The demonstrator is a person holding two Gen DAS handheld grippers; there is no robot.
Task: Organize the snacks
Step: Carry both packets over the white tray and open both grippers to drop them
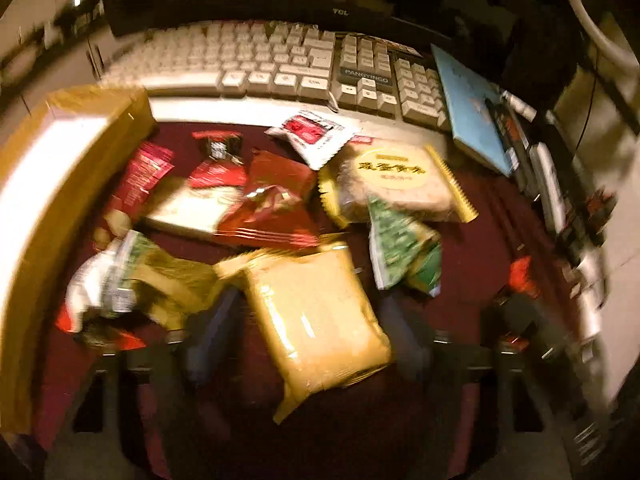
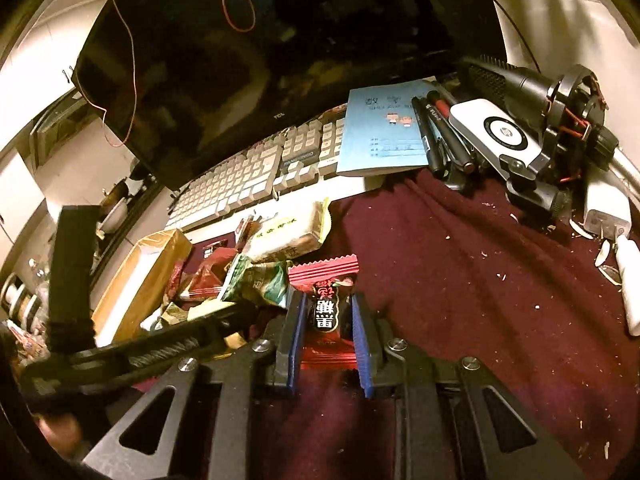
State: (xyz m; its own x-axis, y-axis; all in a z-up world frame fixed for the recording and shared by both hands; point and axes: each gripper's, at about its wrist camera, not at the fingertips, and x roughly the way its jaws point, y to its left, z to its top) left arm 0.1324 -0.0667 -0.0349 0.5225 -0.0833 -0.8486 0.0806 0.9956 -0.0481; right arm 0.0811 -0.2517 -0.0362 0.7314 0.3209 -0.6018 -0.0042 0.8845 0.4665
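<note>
A pile of snack packets lies on a dark red cloth [image 1: 472,248]. In the blurred left wrist view my left gripper [image 1: 308,320] stands open around a tan packet [image 1: 316,320]; its blue fingers [image 1: 208,336] sit either side of it. Beyond lie a yellow-edged round-label packet [image 1: 400,184], a green packet [image 1: 400,248] and red packets [image 1: 272,200]. A cardboard box [image 1: 52,184] stands at the left. My right gripper [image 2: 330,316] is shut on a red and black candy packet [image 2: 330,316], next to the pile [image 2: 256,276] and the box [image 2: 140,280].
A white keyboard [image 1: 256,60] and a dark monitor [image 2: 280,40] stand behind the snacks. A blue notebook [image 2: 384,132], pens [image 2: 440,136], a white device [image 2: 496,132] and a microphone [image 2: 540,88] lie at the right. Crumbs dot the cloth [image 2: 500,280].
</note>
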